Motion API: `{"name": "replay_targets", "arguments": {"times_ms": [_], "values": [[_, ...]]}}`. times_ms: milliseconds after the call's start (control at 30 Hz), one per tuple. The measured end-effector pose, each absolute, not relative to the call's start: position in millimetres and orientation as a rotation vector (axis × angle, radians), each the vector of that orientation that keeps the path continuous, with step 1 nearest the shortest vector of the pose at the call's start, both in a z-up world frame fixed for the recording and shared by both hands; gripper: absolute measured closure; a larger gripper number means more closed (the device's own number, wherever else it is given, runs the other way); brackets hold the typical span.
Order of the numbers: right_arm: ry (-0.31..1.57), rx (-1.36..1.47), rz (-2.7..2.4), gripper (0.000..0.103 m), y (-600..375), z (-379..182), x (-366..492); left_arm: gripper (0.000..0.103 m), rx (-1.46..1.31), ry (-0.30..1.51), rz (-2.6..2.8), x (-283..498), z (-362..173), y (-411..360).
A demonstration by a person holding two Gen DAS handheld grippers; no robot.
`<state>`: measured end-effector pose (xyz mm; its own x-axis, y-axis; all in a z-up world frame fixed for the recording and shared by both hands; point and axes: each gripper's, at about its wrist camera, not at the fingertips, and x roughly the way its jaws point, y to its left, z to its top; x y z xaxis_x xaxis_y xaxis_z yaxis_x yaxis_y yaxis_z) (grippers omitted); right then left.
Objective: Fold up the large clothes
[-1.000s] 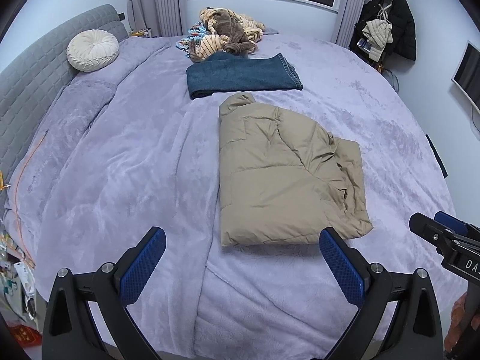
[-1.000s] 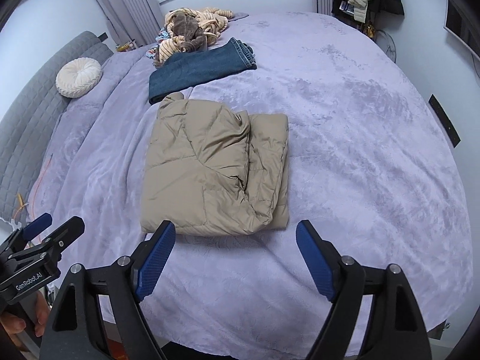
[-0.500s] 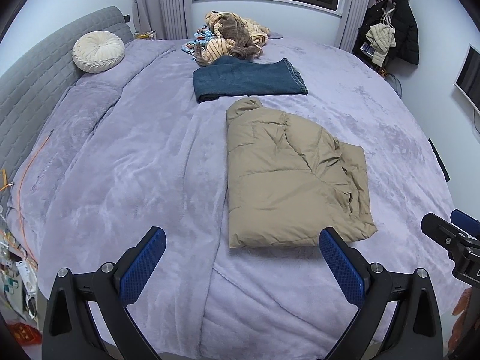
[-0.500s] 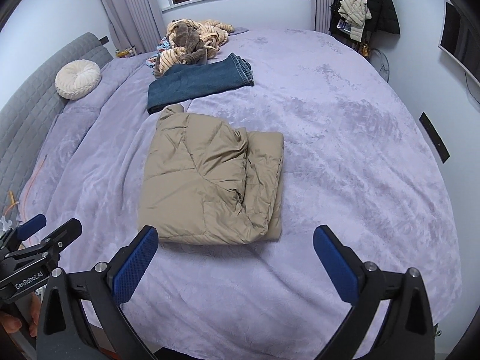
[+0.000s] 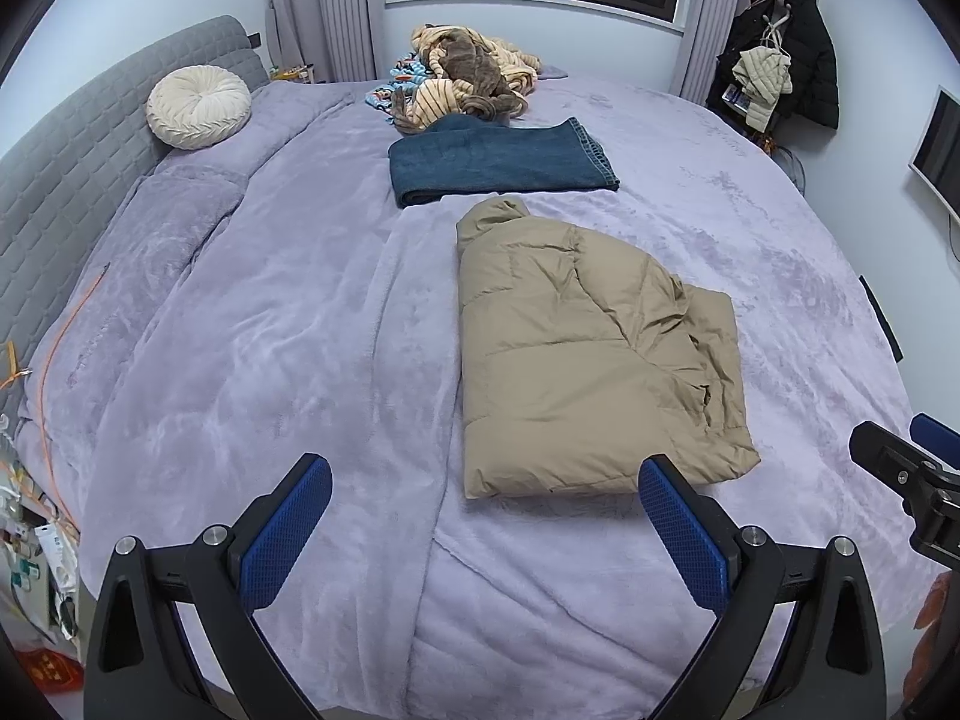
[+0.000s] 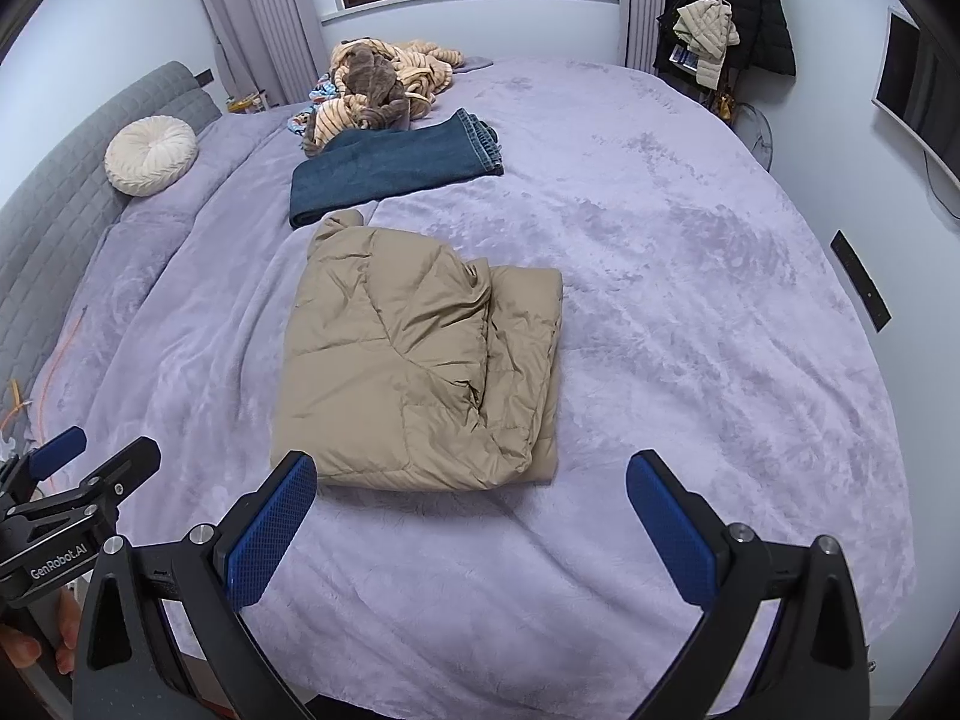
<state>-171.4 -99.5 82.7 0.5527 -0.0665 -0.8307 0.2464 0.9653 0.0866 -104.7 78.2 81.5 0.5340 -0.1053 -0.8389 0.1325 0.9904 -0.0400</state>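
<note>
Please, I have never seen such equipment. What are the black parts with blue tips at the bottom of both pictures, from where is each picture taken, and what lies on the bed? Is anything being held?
There is no robot here. A person holds one hand tool in each hand, and each tool has two jaws with blue pads. A small wide-angle camera sits on each tool and looks forward along its jaws, so the room looks curved.

One picture comes from the left gripper, the other from the right gripper. Each view also catches the other tool at its edge.

On the purple bed cover lies a folded tan puffer jacket. Behind it are folded blue jeans, a heap of unfolded clothes and a round white cushion.

Nothing is held. Both pairs of jaws stand open above the cover; the right ones have just been opening, with nothing between them.
</note>
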Motion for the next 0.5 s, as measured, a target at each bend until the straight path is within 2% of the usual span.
{"name": "replay_targets", "arguments": {"times_ms": [500], "values": [[0.969, 0.198, -0.189, 0.0, -98.6, 83.2, -170.8, 0.0, 0.034, 0.994, -0.141, -104.3, 82.3, 80.4]]}}
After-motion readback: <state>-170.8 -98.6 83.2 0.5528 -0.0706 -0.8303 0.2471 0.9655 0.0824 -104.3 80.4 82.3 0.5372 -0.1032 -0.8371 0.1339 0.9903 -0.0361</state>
